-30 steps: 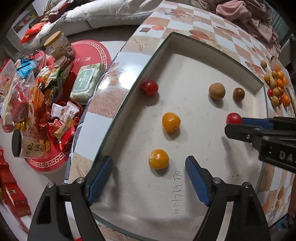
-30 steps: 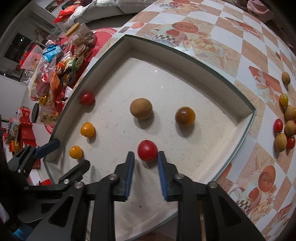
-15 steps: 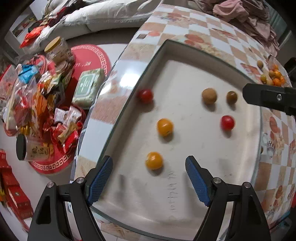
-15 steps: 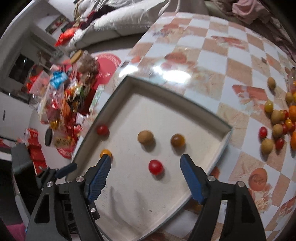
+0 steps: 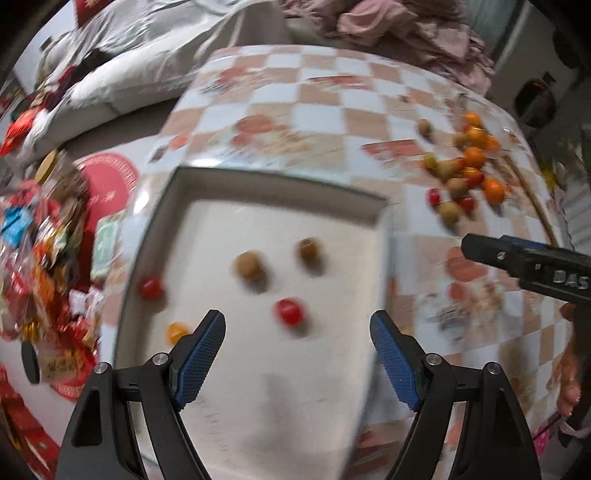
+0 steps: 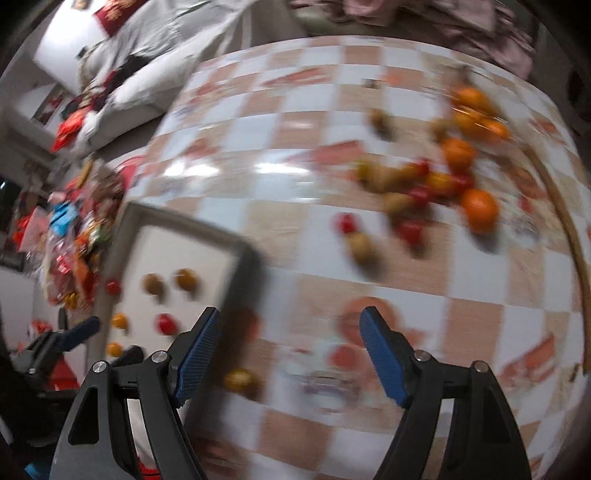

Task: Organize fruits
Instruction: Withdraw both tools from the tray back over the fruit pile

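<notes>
A white tray (image 5: 229, 369) with a dark rim holds several small fruits: two brown ones (image 5: 249, 266), a red tomato (image 5: 290, 311) in its middle, another red one (image 5: 150, 288) at its left wall and an orange one (image 5: 176, 331). My left gripper (image 5: 297, 354) hangs open above the tray, nothing between its blue pads. My right gripper (image 6: 288, 349) is open and empty over the checkered tablecloth, right of the tray (image 6: 166, 251). A heap of loose fruit (image 6: 436, 184) lies beyond it on the table; the same heap (image 5: 461, 173) shows in the left wrist view. Both views are motion-blurred.
Snack packets and jars (image 5: 40, 251) lie piled on the floor left of the table. Bedding (image 5: 129, 55) and pink clothes (image 5: 388, 26) sit past the far edge. A thin wooden hoop (image 6: 569, 229) curves along the table's right side.
My right gripper let go of the red tomato in the tray, opened wide and swung right over the tablecloth towards the fruit heap. My left gripper lifted and shifted right across the tray.
</notes>
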